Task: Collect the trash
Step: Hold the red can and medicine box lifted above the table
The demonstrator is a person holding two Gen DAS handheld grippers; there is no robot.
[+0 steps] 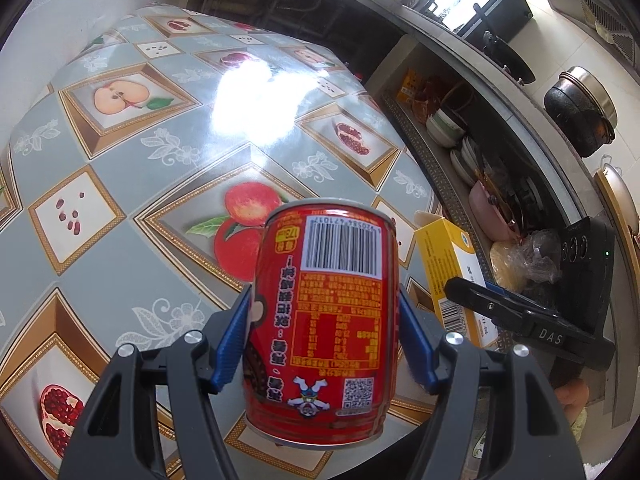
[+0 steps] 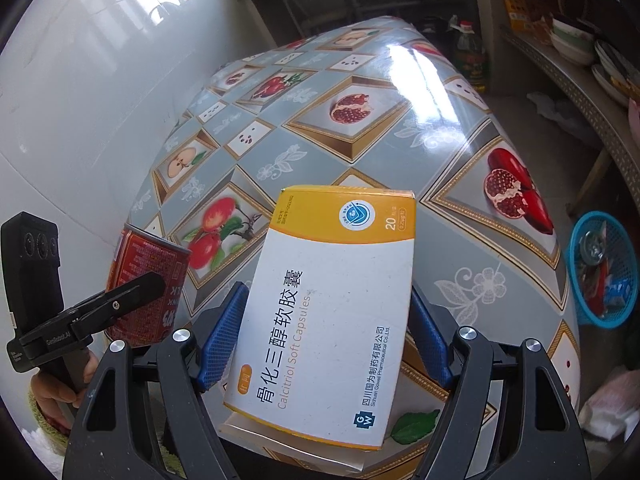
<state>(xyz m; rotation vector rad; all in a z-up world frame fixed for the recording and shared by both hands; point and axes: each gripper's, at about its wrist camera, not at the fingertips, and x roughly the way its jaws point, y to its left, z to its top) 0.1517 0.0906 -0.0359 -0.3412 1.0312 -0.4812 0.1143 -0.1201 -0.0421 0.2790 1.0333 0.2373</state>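
Observation:
My left gripper [image 1: 324, 316] is shut on a red drink can [image 1: 324, 320], held above the fruit-patterned table [image 1: 160, 152]. My right gripper [image 2: 324, 328] is shut on a white and yellow medicine box [image 2: 332, 312], also above the table [image 2: 380, 128]. The box [image 1: 452, 276] and the right gripper [image 1: 520, 312] show at the right in the left wrist view. The can [image 2: 148, 280] and the left gripper [image 2: 100, 308] show at the left in the right wrist view. A blue mesh basket [image 2: 580, 300] with scraps in it stands on the floor right of the table.
A counter with a shelf of bowls and plates [image 1: 452, 136] runs along the right, with a black pot [image 1: 580, 112] on top. An oil bottle [image 2: 472, 56] stands on the floor beyond the table. A white wall [image 2: 80, 100] is at the left.

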